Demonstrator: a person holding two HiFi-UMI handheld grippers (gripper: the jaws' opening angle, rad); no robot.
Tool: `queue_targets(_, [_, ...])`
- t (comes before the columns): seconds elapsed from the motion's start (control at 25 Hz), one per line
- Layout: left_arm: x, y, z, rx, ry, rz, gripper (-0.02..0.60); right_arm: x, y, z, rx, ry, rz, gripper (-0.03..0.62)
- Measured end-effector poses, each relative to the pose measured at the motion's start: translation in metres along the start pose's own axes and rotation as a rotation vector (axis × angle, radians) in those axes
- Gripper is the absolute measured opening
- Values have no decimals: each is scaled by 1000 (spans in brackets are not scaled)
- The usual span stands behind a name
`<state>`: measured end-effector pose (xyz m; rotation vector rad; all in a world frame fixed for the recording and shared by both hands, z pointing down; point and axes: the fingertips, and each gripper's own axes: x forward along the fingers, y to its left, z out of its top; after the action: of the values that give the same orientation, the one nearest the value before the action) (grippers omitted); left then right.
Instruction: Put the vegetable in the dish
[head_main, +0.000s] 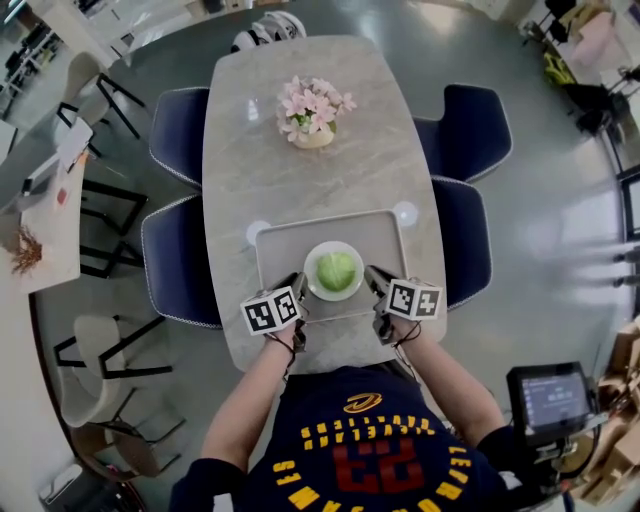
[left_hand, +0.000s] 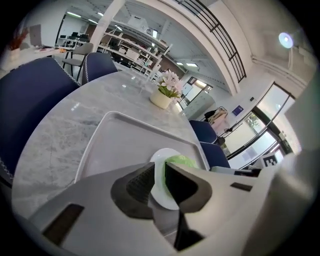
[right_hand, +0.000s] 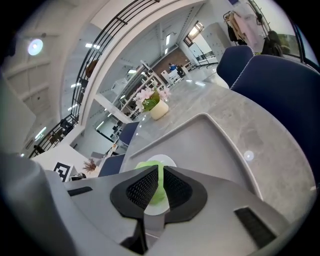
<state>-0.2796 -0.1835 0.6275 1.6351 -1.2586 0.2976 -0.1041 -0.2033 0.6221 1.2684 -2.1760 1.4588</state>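
A round green vegetable lies in a white dish on a grey tray at the near end of the marble table. My left gripper sits just left of the dish, and my right gripper just right of it. Both are shut with nothing between the jaws. In the left gripper view the gripper points at the dish and the vegetable. The right gripper in its own view covers part of the vegetable and the dish.
A pot of pink flowers stands at the far middle of the table. Dark blue chairs line both long sides. Two small round marks lie by the tray's far corners. A screen on a stand is at my right.
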Motion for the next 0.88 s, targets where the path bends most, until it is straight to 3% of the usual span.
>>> queue_targets(0.2, [-34, -39, 6, 42, -71, -90, 64, -17, 25, 5, -6, -27, 61, 34])
queue_targets(0.48, [-75, -87, 11, 25, -148, -243, 64, -48, 71, 10, -90, -80, 166, 34])
queue_targets(0.72, [-107, -117, 7, 112, -178, -282, 64, -81, 101, 11, -112, -112, 248, 34])
queue_targets(0.88, [-119, -130, 8, 128, -202, -321, 64, -96, 119, 19, -141, -146, 294, 34])
